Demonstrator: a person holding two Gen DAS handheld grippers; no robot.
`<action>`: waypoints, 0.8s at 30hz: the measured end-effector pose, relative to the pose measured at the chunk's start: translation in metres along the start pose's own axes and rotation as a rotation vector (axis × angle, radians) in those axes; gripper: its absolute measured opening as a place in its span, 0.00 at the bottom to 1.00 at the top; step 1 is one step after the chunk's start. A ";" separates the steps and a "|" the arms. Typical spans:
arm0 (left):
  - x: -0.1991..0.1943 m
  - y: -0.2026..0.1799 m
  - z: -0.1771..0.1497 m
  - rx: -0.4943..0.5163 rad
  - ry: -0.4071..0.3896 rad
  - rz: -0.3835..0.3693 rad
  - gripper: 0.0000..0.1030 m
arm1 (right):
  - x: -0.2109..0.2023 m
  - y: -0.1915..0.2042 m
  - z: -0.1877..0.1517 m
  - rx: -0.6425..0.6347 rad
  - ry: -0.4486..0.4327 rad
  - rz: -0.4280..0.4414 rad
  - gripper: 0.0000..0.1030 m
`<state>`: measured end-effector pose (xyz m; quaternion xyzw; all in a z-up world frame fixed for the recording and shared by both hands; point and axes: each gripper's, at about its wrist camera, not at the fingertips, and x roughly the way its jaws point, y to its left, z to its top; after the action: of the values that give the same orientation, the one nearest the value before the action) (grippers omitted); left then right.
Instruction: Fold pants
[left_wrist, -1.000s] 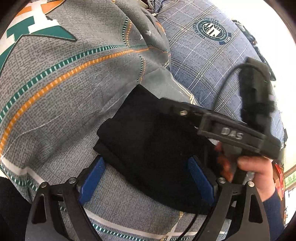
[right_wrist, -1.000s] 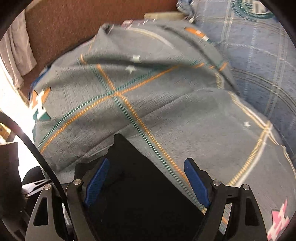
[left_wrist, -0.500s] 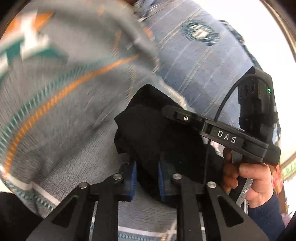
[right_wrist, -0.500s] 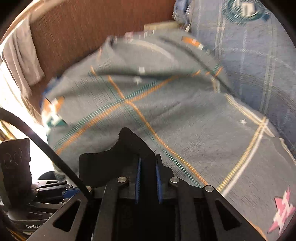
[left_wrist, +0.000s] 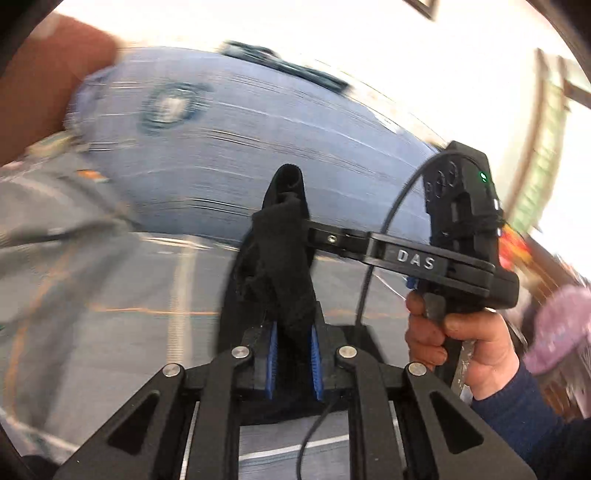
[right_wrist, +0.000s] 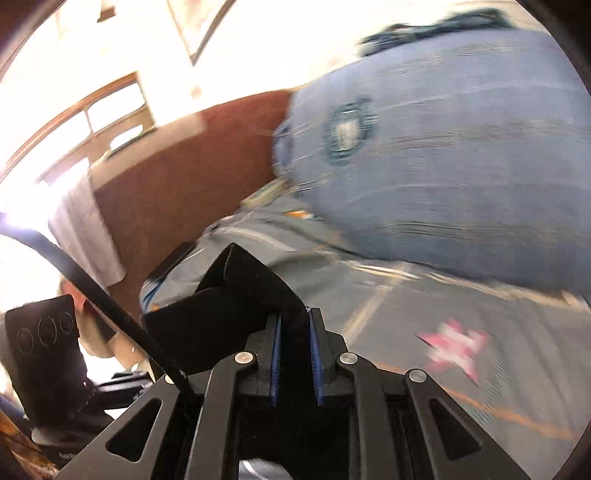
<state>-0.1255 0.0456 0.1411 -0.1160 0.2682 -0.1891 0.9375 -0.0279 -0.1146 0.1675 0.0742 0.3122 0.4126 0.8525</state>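
Note:
The black pants (left_wrist: 284, 258) hang bunched above the grey patterned bedspread (left_wrist: 110, 314). My left gripper (left_wrist: 293, 332) has its blue pads pressed on a fold of them, its jaws still closing. In the same view a hand (left_wrist: 469, 339) holds the right tool, whose fingers reach in from the right and disappear into the cloth. In the right wrist view my right gripper (right_wrist: 295, 321) is shut on the pants (right_wrist: 221, 317), which stand up in a peaked black fold to its left. Both views are blurred.
A large blue checked pillow with a round badge (left_wrist: 258, 147) lies beyond the bedspread. A brown headboard (right_wrist: 184, 184) with a pale cloth (right_wrist: 85, 229) draped over it stands at the left in the right wrist view, with bright windows behind.
Both grippers closed on the black pants, which lay flat on the bedspread, then lifted them. The cloth now hangs bunched in the air and both views have tilted up towards the pillow.

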 end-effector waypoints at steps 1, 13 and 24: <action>0.011 -0.007 -0.001 0.015 0.013 -0.014 0.14 | -0.011 -0.014 -0.007 0.035 -0.005 -0.025 0.14; 0.112 -0.053 -0.046 0.084 0.310 -0.171 0.49 | -0.085 -0.111 -0.085 0.305 0.052 -0.440 0.70; 0.048 0.012 -0.005 0.153 0.201 0.085 0.71 | -0.088 -0.046 -0.094 0.189 0.078 -0.329 0.71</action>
<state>-0.0868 0.0359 0.1112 -0.0130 0.3503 -0.1798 0.9191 -0.0941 -0.2226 0.1169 0.0858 0.3902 0.2389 0.8851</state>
